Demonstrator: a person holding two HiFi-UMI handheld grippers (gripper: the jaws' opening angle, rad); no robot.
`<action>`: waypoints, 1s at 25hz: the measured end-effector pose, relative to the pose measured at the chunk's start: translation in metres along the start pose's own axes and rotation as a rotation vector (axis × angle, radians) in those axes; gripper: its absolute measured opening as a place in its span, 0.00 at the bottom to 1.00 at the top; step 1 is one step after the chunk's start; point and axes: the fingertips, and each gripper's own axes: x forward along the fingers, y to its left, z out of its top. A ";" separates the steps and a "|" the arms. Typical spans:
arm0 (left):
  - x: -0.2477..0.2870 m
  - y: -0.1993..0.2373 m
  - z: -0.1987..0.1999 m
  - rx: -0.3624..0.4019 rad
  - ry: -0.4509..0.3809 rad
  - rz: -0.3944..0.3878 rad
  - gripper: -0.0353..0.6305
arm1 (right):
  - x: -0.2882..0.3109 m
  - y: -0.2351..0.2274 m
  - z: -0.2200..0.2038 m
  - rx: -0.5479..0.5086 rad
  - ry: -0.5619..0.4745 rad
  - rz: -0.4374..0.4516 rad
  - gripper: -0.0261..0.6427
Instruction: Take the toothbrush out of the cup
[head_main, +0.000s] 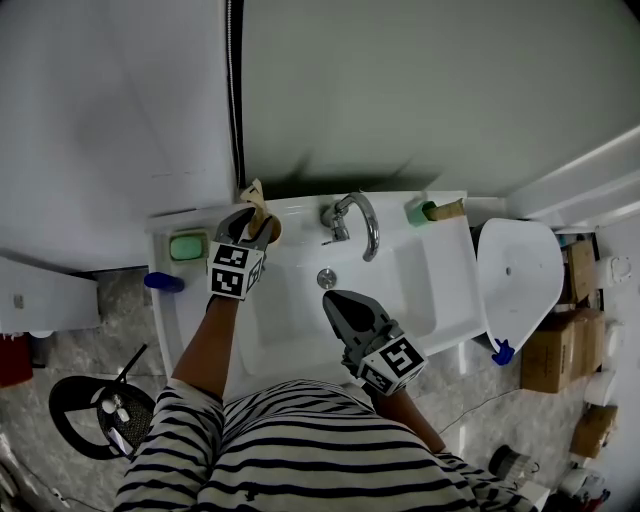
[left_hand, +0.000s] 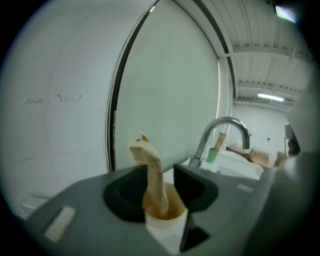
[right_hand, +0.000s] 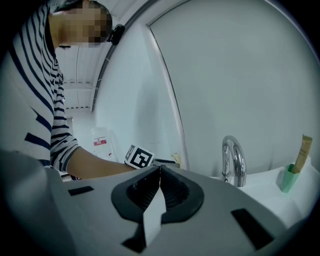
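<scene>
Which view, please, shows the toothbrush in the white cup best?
Left gripper view: the toothbrush stands large and clear in its cup. Head view shows only its top; right gripper view, barely a speck.

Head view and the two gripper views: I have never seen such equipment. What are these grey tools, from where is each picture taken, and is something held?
A person holds a two-jaw hand tool, a gripper, in each hand. The head view looks down from the person's head onto a white sink with a faucet. Each gripper view looks along one tool's jaws. The left gripper has its jaws open around a white cup holding a tan toothbrush. The right gripper is shut, empty, above the basin.
</scene>
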 end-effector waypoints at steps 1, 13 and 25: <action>0.002 0.001 0.001 0.001 0.002 0.007 0.28 | 0.000 -0.001 0.000 -0.003 -0.001 0.000 0.05; 0.016 0.011 0.005 0.013 0.029 0.115 0.28 | 0.002 -0.005 -0.004 0.010 0.025 -0.004 0.05; 0.013 0.017 0.003 -0.008 0.019 0.142 0.10 | 0.006 -0.006 -0.003 0.015 0.023 -0.001 0.05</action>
